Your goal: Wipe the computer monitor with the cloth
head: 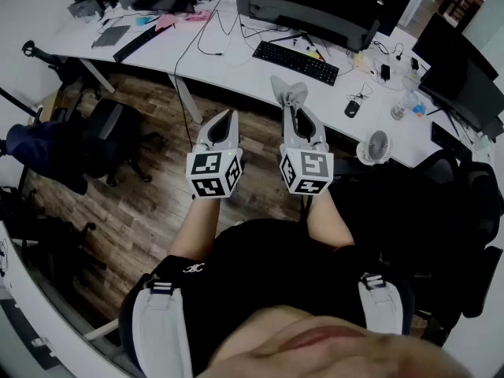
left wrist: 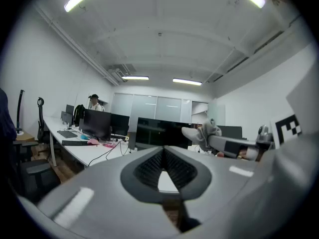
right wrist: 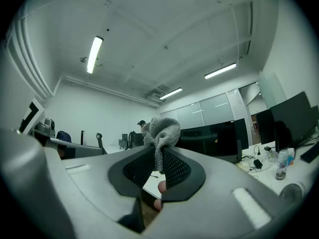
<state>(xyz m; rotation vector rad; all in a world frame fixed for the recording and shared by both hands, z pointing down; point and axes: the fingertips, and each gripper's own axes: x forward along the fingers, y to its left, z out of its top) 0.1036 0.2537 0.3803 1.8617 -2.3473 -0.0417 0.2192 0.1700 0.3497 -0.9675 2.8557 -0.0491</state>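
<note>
Left gripper: the jaws are closed tip to tip. The ribbed pads meet at the front and nothing sits between them. Behind the tips a small gap stays, through which pale desk surface shows. This tool is held level and points towards the curved monitor, well short of it.

Right gripper: the jaws are clamped on the grey knitted cloth. A bunched wad of cloth stands up above the tips and a narrow strip of it runs down between the pads. In the right gripper view a fingertip of the person shows through the gap below the pads.

Position of the cloth: it is held in the air on the near side of the monitor, well apart from the screen and not touching it. It reaches slightly closer to the monitor than the left gripper's tips do.

Surroundings: the monitor stands on a white desk. A black keyboard lies directly in front of the monitor, between it and the cloth. A dark mouse lies to the right of the keyboard, farther from the monitor. A small desk fan stands at the desk's near edge, well apart from the monitor.
</note>
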